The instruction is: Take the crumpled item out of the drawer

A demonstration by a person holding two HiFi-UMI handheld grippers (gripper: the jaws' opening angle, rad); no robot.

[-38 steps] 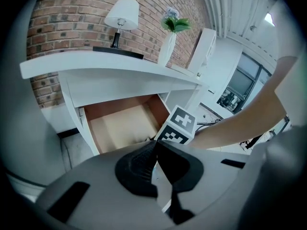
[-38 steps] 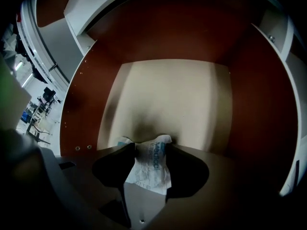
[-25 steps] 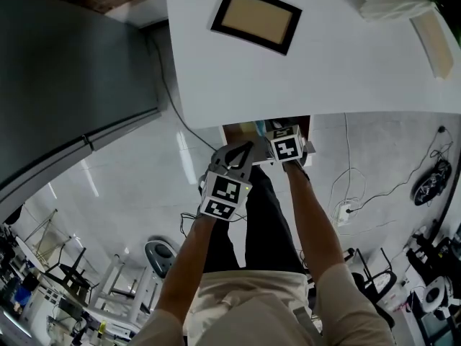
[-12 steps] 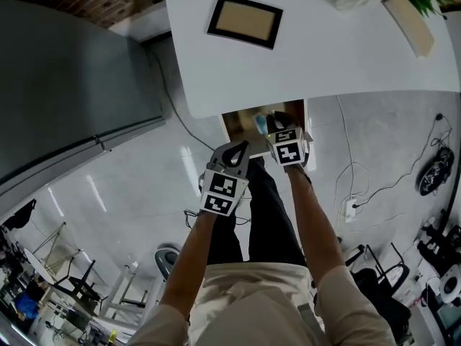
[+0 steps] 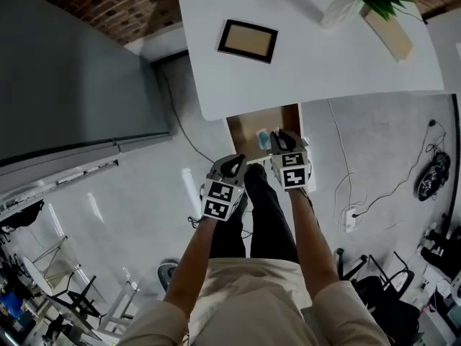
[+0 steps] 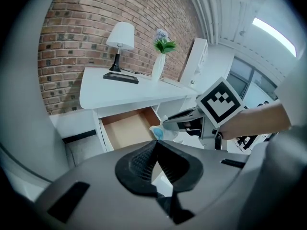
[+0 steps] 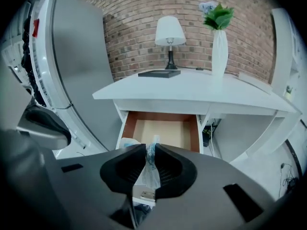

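Head view: open drawer [image 5: 248, 125] under the white table [image 5: 310, 56]; both forearms reach forward, and the right gripper [image 5: 279, 138] holds the pale-blue crumpled item [image 5: 263, 138] at the drawer's front. Left gripper view: the drawer shows only its wooden floor; the left gripper [image 6: 156, 147] has its jaws together, with nothing between them. Right gripper view: the jaws, having just been closing, pinch the item.

Left gripper [image 6: 156, 145]: its jaws are meeting at the tips, gripping nothing.
Right gripper [image 6: 165, 125]: reaching in from the right; its jaws have just been closing on the crumpled item [image 6: 158, 133].
Drawer [image 6: 125, 130]: standing open under the white desk [image 6: 129, 94], its pale wooden floor showing.
Desktop: a lamp [image 6: 120, 38] and a vase [image 6: 159, 66] are standing before the brick wall [image 6: 76, 18].
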